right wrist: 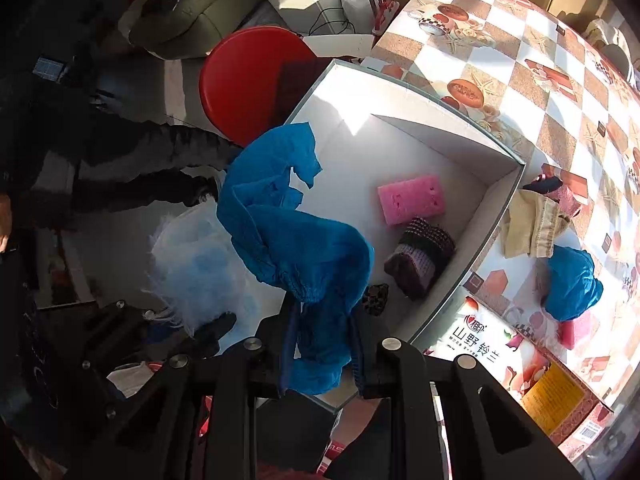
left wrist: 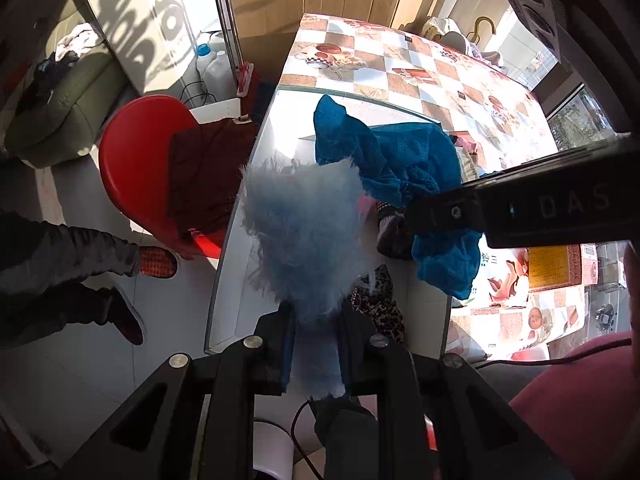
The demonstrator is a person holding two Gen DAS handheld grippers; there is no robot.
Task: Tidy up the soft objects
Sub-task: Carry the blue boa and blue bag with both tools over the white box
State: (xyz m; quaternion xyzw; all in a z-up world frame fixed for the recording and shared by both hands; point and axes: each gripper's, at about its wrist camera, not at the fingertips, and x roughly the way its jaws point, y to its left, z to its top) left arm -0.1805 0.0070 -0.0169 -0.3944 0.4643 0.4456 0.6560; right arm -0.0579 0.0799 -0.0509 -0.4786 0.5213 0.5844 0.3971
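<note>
My left gripper (left wrist: 314, 344) is shut on a fluffy light-blue piece (left wrist: 304, 236) and holds it above the white box (left wrist: 240, 280). My right gripper (right wrist: 322, 344) is shut on a blue cloth (right wrist: 296, 232) that hangs over the box (right wrist: 500, 200); it also shows in the left wrist view (left wrist: 400, 160). Inside the box lie a pink sponge (right wrist: 412, 198), a purple striped knit piece (right wrist: 420, 256) and a leopard-print piece (right wrist: 376, 298). The fluffy piece shows left of the blue cloth in the right wrist view (right wrist: 196, 264).
On the checkered tablecloth (right wrist: 520, 80) right of the box lie a beige cloth (right wrist: 532, 226), another blue cloth (right wrist: 572, 284), a pink sponge (right wrist: 574, 330) and a printed carton (right wrist: 520, 368). A red stool (right wrist: 248, 80) and a person's legs (right wrist: 140, 168) are left of the box.
</note>
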